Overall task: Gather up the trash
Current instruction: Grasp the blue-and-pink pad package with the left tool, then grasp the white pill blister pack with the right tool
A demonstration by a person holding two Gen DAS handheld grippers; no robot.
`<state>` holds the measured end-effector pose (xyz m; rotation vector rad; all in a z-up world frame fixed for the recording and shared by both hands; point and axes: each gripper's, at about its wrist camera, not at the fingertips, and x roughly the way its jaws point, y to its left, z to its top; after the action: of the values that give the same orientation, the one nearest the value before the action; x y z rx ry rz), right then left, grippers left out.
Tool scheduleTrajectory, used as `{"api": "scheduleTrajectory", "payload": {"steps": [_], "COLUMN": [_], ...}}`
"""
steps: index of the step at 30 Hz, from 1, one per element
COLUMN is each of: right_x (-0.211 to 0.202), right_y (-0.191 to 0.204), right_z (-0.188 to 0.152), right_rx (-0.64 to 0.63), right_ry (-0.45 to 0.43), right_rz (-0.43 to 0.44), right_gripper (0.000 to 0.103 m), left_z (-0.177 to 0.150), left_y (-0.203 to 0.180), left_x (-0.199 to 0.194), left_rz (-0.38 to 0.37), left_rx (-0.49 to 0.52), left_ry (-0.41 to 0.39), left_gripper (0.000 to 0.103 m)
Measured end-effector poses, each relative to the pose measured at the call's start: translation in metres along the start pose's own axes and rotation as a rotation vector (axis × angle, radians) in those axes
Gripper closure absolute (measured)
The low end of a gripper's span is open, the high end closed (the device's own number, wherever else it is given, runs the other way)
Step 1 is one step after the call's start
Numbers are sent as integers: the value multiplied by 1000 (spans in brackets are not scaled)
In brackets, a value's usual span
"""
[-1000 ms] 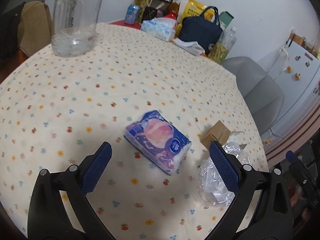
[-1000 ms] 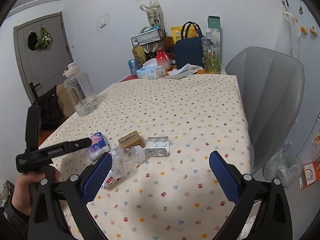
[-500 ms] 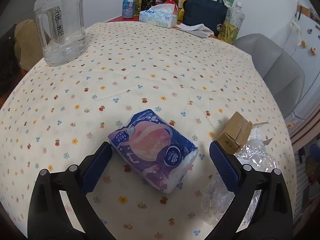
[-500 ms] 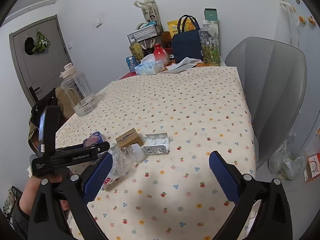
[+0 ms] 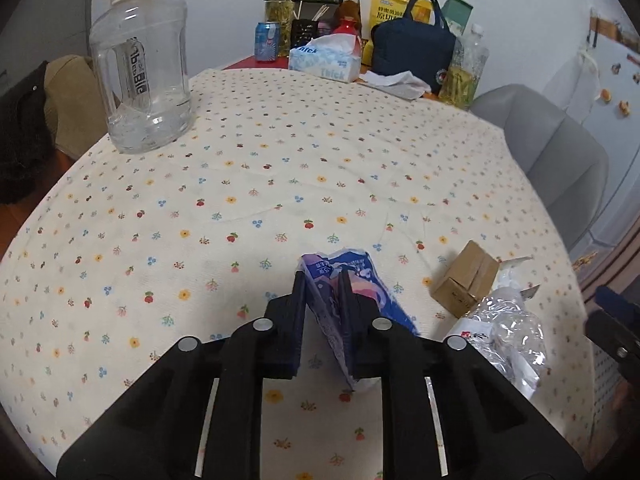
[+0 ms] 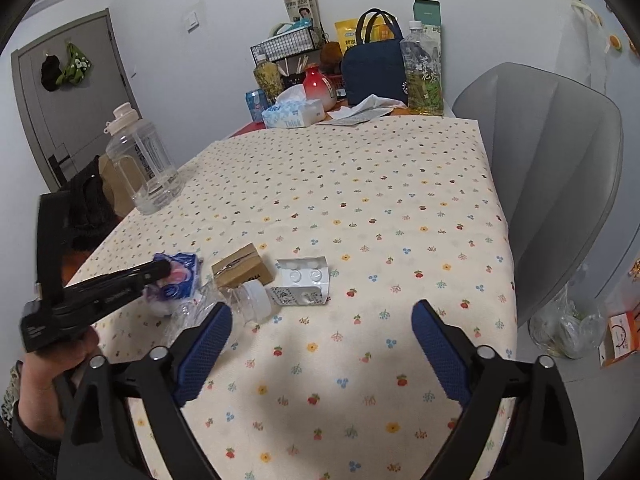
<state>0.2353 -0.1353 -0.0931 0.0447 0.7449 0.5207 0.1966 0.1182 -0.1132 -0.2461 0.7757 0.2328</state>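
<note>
My left gripper [image 5: 322,280] is shut on a blue and pink tissue packet [image 5: 352,276], squeezed between its fingers, at the near part of the flowered tablecloth [image 5: 280,184]. The packet also shows in the right wrist view [image 6: 178,276] under the left gripper [image 6: 160,270]. A small cardboard box [image 5: 466,278] and a crushed clear plastic bottle [image 5: 500,332] lie to its right. In the right wrist view I see the box [image 6: 242,270], the bottle [image 6: 240,304] and an empty blister pack [image 6: 304,284]. My right gripper [image 6: 322,320] is open and empty, above the table's near edge.
A big clear water jug [image 5: 140,76] stands at the far left. A tissue box [image 5: 326,58], a dark blue bag [image 5: 412,50], bottles and a can crowd the far end. A grey chair [image 6: 552,168] stands at the table's right side, with a plastic bag [image 6: 564,328] on the floor.
My left gripper has moved forward and shut on the tissue packet, squeezing it thin. The right gripper has moved slightly and stayed open.
</note>
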Motion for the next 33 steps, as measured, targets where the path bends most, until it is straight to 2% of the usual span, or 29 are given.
{"api": "scheduleTrajectory", "payload": {"steps": [6, 11, 17, 21, 23, 24, 25, 33], "right_x": [28, 43, 53, 59, 63, 64, 65, 38], "right_y": [6, 12, 20, 21, 21, 22, 24, 20], "right_z": [9, 11, 14, 17, 15, 13, 9, -2], "right_rx": [-18, -40, -75, -86, -89, -96, -111, -107], "right_ry": [64, 92, 100, 123, 148, 156, 171, 120], "right_rz": [-5, 10, 34, 44, 67, 72, 74, 71], "right_gripper": [38, 40, 45, 67, 70, 91, 100, 102], "left_z": [-1, 3, 5, 3, 3, 3, 3, 3], "left_y": [15, 27, 34, 35, 35, 34, 34, 27], "left_x": [-13, -30, -39, -38, -39, -39, -40, -44], "left_rz": [-55, -96, -119, -129, -131, -131, -132, -154], "left_rx": [-54, -98, -113, -123, -121, -119, -118, -111], "left_ry": [-31, -87, -104, -101, -105, -106, -106, -112], "left_gripper": [94, 94, 94, 94, 94, 94, 94, 94]}}
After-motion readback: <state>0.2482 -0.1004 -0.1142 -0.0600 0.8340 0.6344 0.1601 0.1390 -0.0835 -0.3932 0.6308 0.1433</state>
